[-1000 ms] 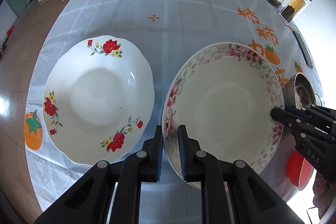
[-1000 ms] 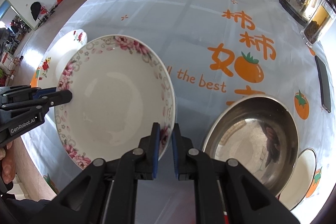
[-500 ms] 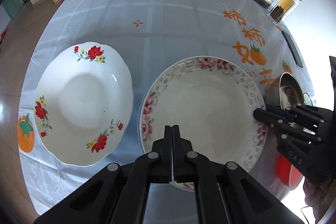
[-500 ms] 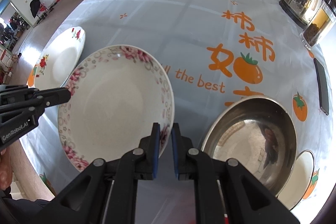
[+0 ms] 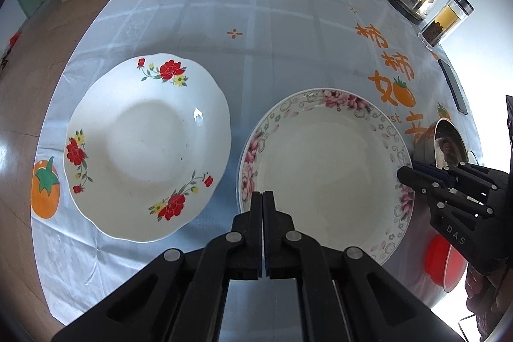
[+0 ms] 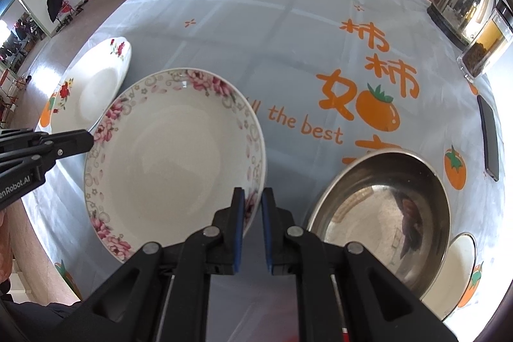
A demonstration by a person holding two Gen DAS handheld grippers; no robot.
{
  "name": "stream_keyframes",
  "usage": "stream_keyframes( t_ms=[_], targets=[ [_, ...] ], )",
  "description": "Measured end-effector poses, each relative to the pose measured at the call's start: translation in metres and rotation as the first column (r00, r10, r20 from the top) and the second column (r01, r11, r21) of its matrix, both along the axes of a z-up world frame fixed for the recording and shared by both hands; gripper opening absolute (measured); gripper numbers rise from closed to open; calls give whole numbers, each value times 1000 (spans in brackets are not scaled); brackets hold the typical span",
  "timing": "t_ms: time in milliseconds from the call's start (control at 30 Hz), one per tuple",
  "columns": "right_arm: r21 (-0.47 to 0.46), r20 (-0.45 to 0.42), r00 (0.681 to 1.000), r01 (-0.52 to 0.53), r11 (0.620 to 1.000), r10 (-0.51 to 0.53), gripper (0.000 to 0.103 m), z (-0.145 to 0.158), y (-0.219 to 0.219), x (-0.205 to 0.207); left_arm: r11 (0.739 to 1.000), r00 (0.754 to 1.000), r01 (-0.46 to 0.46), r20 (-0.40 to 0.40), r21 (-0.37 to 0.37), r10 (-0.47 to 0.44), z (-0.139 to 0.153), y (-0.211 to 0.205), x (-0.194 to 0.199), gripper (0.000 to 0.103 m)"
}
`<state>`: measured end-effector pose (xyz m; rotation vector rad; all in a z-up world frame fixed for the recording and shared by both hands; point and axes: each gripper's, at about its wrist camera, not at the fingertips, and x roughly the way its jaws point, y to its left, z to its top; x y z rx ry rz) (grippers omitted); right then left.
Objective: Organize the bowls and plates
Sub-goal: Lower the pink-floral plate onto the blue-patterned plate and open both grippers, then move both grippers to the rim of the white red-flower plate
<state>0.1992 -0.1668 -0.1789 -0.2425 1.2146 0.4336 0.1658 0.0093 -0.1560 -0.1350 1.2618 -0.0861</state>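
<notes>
My left gripper [image 5: 262, 194] has just closed empty, pads together, off the pink-rimmed plate [image 5: 323, 169]. My right gripper [image 6: 252, 201] still pinches that plate's rim, above the tablecloth [image 5: 272, 31]. Beyond waits the red-flower plate [image 5: 147, 146]; I judge stacking comes next.

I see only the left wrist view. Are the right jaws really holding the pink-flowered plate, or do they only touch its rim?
Observer: They hold it. In the right wrist view the right gripper has the rim of the plate clamped between its jaws.
Operator: Is the steel bowl empty? I see only its edge.
Observer: Yes, the steel bowl has nothing in it.
Operator: Is there anything beyond it?
Observer: A white dish lies close beside it, on its right.
</notes>
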Motion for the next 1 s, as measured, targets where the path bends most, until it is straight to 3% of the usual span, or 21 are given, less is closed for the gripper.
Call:
stream_keyframes(
  t_ms=[200,267,333,400,567,633,700,800,1000],
  targets=[
    [1,0,1000,10,1000,-10,11,-1,-1,-5,1000,1000,-5,10,2,5,2,4,-7,6],
    [7,-3,1000,17,1000,-17,11,-2,-3,-7,1000,1000,-13,14,10,13,3,7,-9,19],
    [12,0,1000,23,1000,-23,12,-1,-4,-11,999,999,-26,28,24,26,5,9,-10,49],
    [11,5,1000,28,1000,-28,13,-1,-4,-13,998,998,-44,52,41,42,9,11,-12,62],
    [29,73,996,45,999,-47,18,14,-3,-21,998,997,-54,61,39,51,13,15,-13,64],
    [29,115,992,49,998,-52,37,24,-1,-24,998,997,-53,62,34,51,14,16,-14,64],
    [46,145,988,45,998,-51,70,32,1,-26,998,997,-53,64,31,50,15,16,-16,64],
    [63,184,982,24,998,-35,74,42,7,-30,998,996,-52,71,38,49,16,15,-19,64],
    [90,167,986,-6,996,-10,74,43,17,-34,997,995,-64,77,39,61,18,21,-24,64]
  ],
)
